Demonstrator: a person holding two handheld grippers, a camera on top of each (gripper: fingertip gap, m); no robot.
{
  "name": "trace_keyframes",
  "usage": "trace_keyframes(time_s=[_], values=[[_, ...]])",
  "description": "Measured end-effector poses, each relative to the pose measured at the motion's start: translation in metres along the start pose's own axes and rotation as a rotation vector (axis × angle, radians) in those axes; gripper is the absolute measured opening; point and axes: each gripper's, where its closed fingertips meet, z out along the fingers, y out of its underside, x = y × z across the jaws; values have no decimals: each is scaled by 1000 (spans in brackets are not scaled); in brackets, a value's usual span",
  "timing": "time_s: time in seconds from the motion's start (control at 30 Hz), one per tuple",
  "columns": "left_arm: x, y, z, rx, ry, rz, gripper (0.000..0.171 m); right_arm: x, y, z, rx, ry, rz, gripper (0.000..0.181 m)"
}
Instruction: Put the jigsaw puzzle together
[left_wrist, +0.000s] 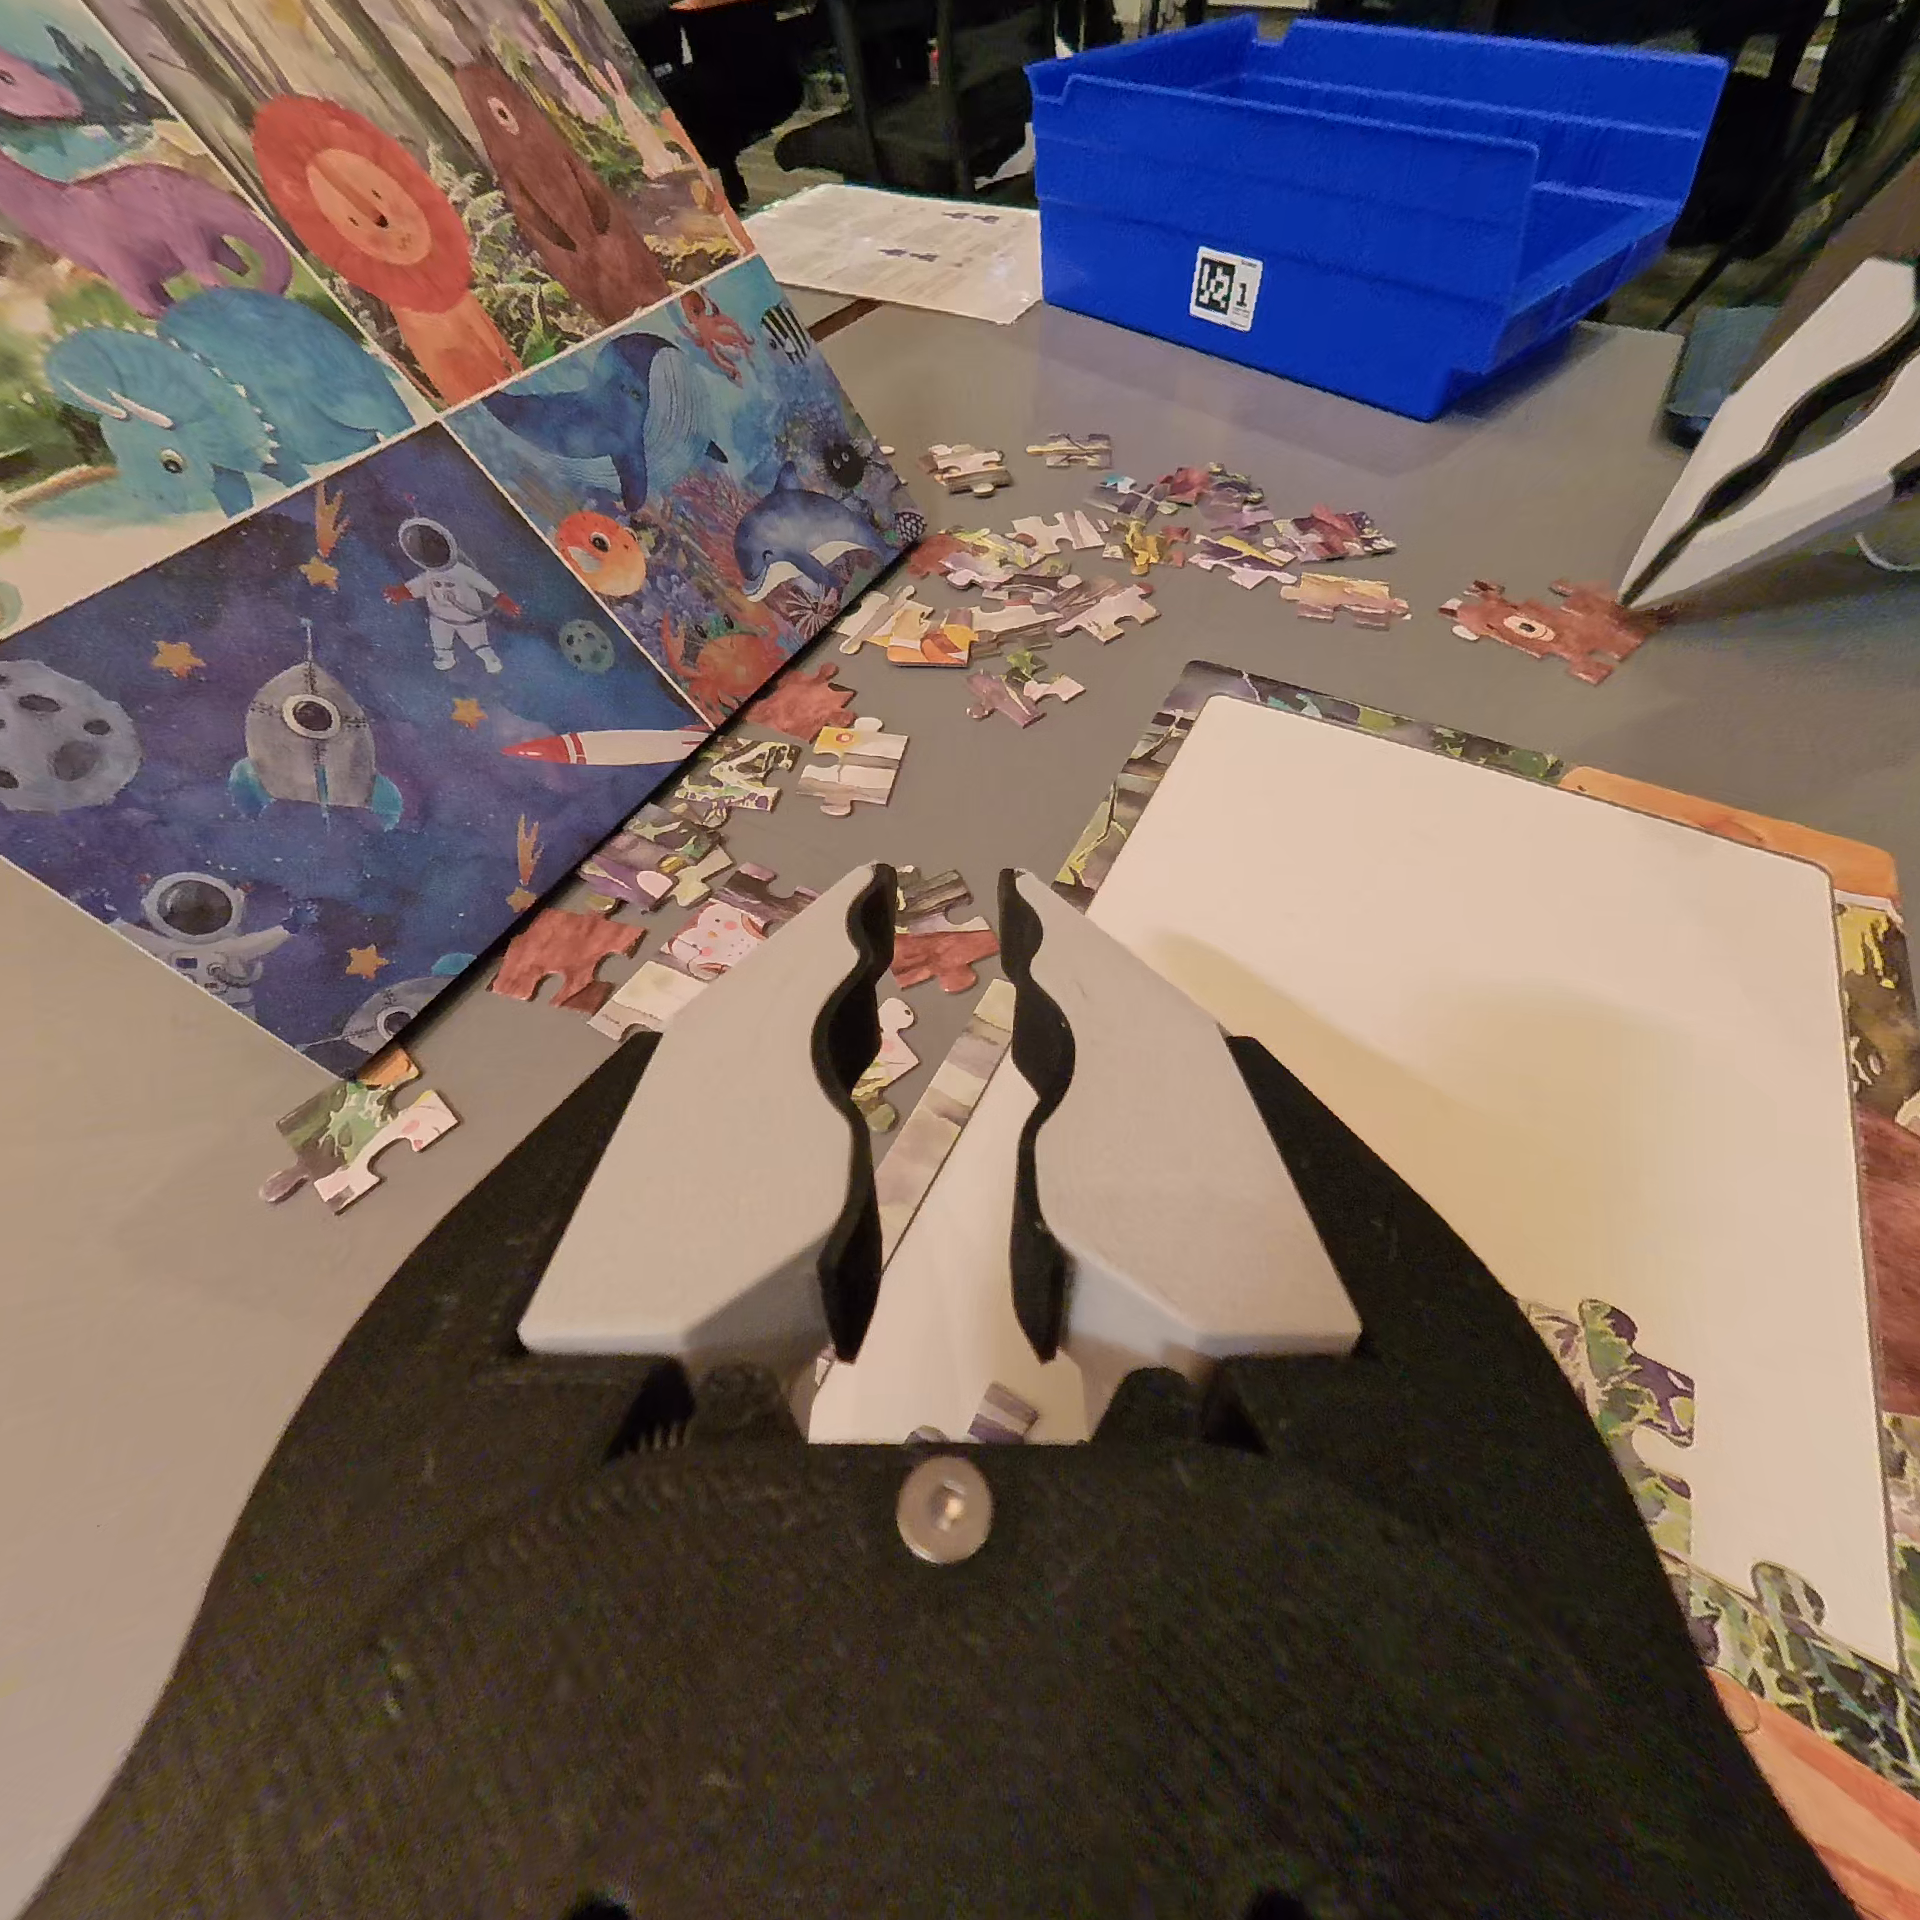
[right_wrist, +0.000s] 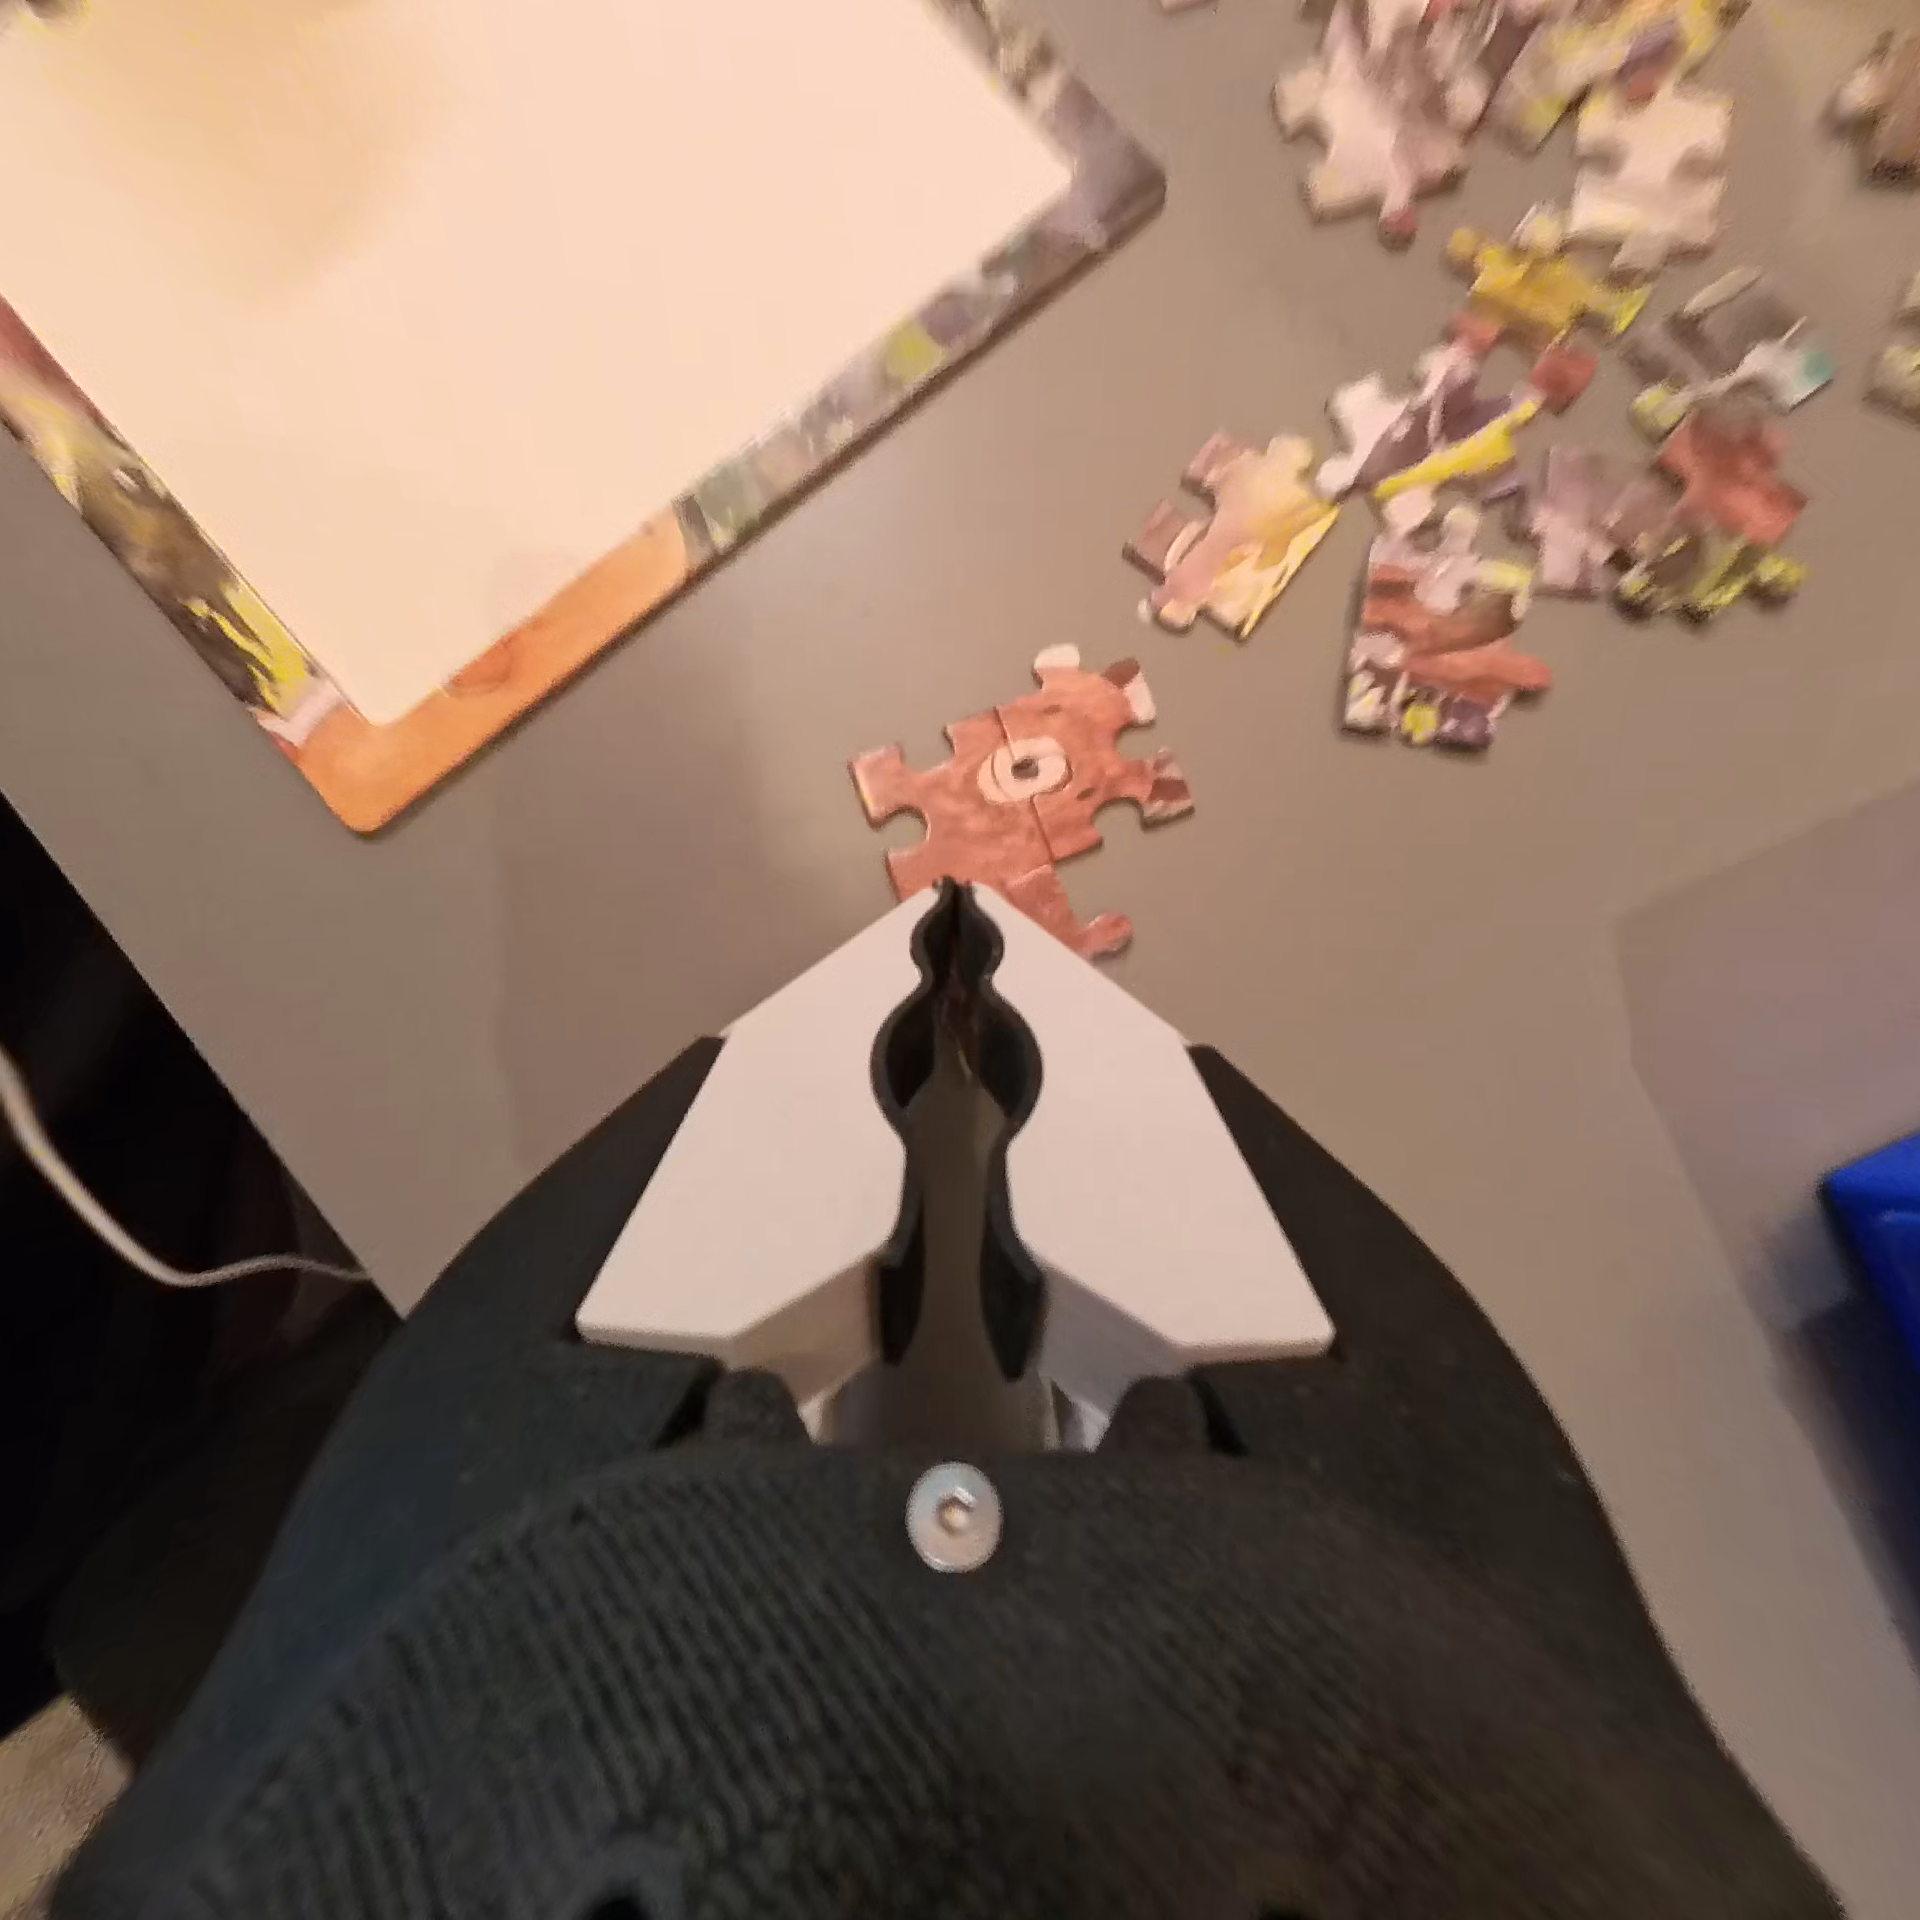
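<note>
The puzzle tray (left_wrist: 1143, 769) lies on the grey table, its white inside mostly bare, with a few green pieces (left_wrist: 1631, 1382) fitted along its near right edge. Loose pieces (left_wrist: 1039, 592) are scattered left of and beyond it. My left gripper (left_wrist: 948, 878) is open and empty, hovering over loose pieces by the tray's left edge. My right gripper (right_wrist: 951, 888) is shut, its tips pinching the near edge of a brown bear-face cluster of joined pieces (right_wrist: 1023, 790) that lies flat on the table; the gripper (left_wrist: 1631, 601) and the cluster (left_wrist: 1538, 629) also show in the left wrist view.
A large picture board (left_wrist: 364, 520) with animal and space scenes leans at the left. Blue bins (left_wrist: 1351, 229) stand at the back, with a paper sheet (left_wrist: 904, 249) beside them. In the right wrist view the tray corner (right_wrist: 582, 613), more loose pieces (right_wrist: 1455, 499) and a white cable (right_wrist: 104, 1226) show.
</note>
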Motion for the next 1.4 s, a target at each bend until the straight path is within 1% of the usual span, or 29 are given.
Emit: trace_keyframes(time_s=[0.1, 0.23, 0.27, 0.3, 0.47, 0.5, 0.57, 0.73, 0.77, 0.8, 0.9, 0.97, 1.0, 1.07, 1.13, 1.23, 1.4], values=[[0, 0, 0, -2, 0, 1, 18, 2, 5, 2, -39, -1, 4, 0], [0, 0, -1, 1, -2, 3, 18, 7, -12, -8, 80, 10, 62, 0], [0, 0, -1, 1, 0, 2, 18, 9, -7, -6, 57, 18, 70, 0], [1, 0, 0, 0, 2, 3, 18, 11, 4, 0, -3, 27, 70, 0], [1, 1, 0, -6, 0, 10, 18, 15, -9, -6, 70, 47, 87, 0], [1, 0, 0, -5, 0, 10, 18, 14, -9, -4, 66, 42, 89, 0], [1, 0, 0, -1, 0, 8, 18, 12, 0, 4, 14, 28, 91, 0], [1, 0, -1, -2, 0, 10, 18, 17, -13, -3, 80, 50, 109, 0], [1, -1, -1, -1, 0, 10, 18, 16, -10, 0, 62, 41, 122, 0], [2, -1, -1, -1, 1, 11, 18, 15, -3, 5, 13, 38, 127, 0], [2, -1, -1, -2, -1, 15, 18, 21, -7, 1, 41, 62, 135, 0], [1, -1, -1, -1, -2, 13, 18, 21, -16, -3, 90, 65, 138, 0], [1, -1, -1, 0, -2, 13, 18, 20, -15, -1, 83, 57, 145, 0], [1, -1, -1, 1, -1, 13, 18, 18, -4, 7, 20, 49, 145, 0], [1, -1, -1, -1, -2, 15, 18, 22, -5, 2, 29, 67, 148, 0], [1, -1, -1, 0, -5, 17, 18, 32, -17, -14, 124, 129, 157, 0], [0, -1, -2, 3, -4, 17, 18, 50, -38, -55, 316, 250, 165, 0]])
